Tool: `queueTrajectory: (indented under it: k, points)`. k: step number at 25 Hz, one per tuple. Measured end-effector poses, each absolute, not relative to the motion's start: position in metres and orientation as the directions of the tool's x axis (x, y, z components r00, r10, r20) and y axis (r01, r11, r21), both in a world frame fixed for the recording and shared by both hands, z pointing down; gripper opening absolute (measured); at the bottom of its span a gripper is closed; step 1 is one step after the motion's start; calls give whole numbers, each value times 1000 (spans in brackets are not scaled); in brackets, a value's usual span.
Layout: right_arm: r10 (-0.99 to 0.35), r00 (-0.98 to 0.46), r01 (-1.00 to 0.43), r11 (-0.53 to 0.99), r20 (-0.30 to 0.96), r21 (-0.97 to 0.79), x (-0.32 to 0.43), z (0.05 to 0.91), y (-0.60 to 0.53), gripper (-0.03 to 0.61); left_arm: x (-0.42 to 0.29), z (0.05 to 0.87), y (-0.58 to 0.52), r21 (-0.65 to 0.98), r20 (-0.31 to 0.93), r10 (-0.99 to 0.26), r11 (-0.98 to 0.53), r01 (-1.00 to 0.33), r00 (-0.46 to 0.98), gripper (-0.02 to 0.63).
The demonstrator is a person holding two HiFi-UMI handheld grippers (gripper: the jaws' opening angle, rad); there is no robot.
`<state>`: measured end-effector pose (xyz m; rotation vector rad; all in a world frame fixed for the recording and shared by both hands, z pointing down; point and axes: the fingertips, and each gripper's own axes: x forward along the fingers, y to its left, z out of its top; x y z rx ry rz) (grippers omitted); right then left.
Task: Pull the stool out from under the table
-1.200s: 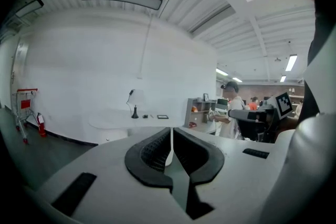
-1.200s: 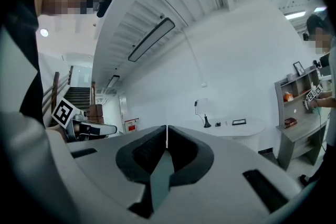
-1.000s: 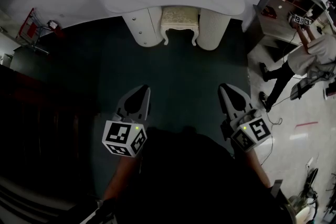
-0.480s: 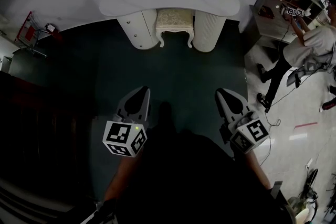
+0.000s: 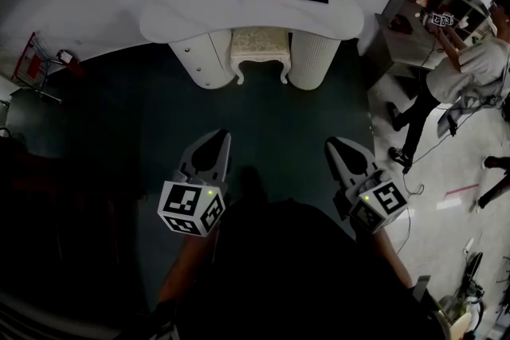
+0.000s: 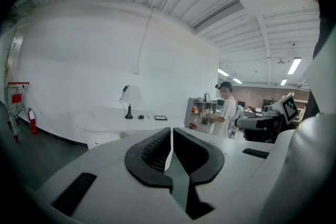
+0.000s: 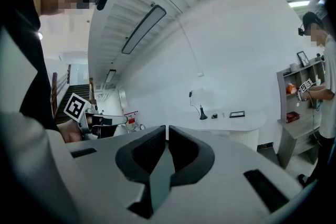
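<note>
Left gripper (image 5: 215,141): jaws pressed together, nothing between them, low over the dark floor. Stool (image 5: 260,44): tucked into the gap under the white table (image 5: 179,2), between its two pedestals. It sits well apart from both tools, ahead and roughly midway between them. The seat looks cream and padded, though the light is dim. Right gripper (image 5: 339,149): jaws likewise closed, empty. Far right: a person (image 5: 466,72) stands at a shelf (image 5: 410,24).

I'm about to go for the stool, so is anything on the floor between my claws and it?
Nothing visible does. Only bare dark floor lies between the left claw, the right claw and the stool, which sits tucked under the table.
</note>
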<state>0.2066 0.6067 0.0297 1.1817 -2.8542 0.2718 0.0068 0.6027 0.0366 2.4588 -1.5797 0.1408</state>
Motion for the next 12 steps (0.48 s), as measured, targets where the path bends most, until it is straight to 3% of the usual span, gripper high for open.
queueTrajectory:
  k: [12]
  points:
    - [-681, -729, -683, 713, 77, -161, 96, 9, 492, 20, -85, 29, 486, 127, 198, -868, -439, -890, 456, 26]
